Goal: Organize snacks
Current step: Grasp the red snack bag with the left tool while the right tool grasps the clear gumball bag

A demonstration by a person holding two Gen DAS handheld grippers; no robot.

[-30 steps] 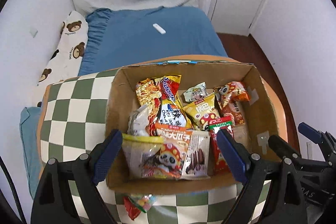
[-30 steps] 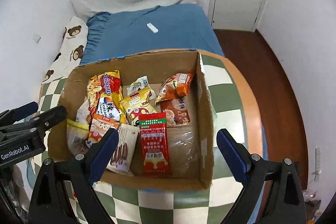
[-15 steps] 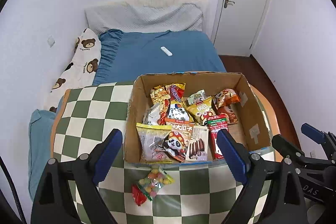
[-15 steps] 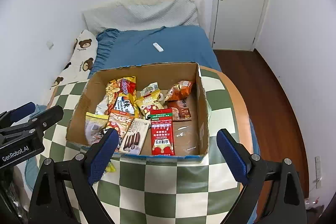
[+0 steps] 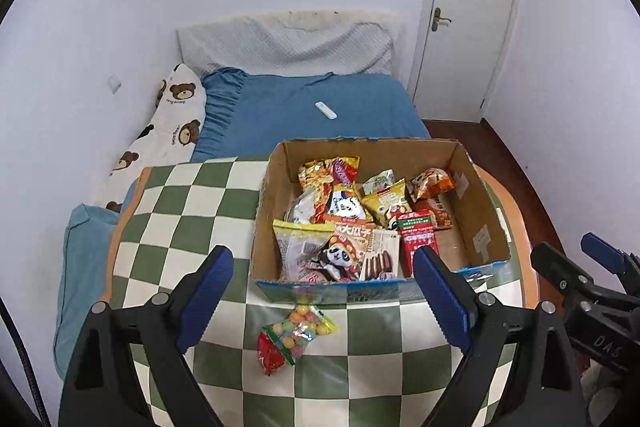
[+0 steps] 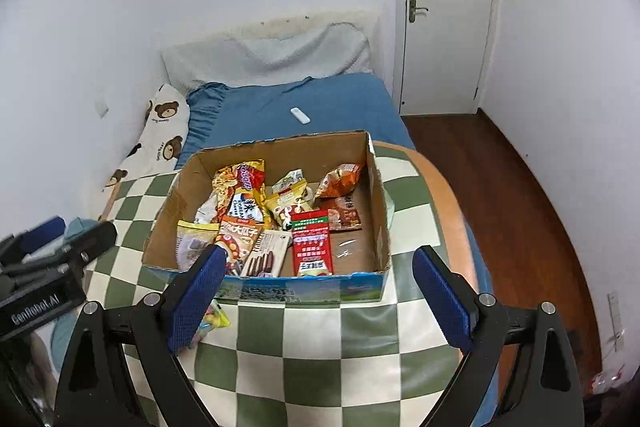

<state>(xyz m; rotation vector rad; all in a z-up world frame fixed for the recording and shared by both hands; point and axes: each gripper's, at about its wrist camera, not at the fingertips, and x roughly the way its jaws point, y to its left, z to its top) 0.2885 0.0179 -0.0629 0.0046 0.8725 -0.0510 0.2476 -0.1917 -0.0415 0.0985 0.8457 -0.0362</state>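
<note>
A cardboard box full of several snack packets stands on a green-and-cream checked table. A clear bag of coloured candy balls lies on the table just in front of the box; in the right wrist view it peeks out behind the left finger. My left gripper is open and empty, held above and behind the candy bag. My right gripper is open and empty in front of the box.
A bed with a blue sheet lies behind the table, with a white remote and a bear-print pillow on it. A white door and wooden floor are at the right. The table edge curves off at the right.
Both grippers have pulled back and up from the box. The box now looks smaller and farther, and the candy bag on the table in front has come fully into view.
</note>
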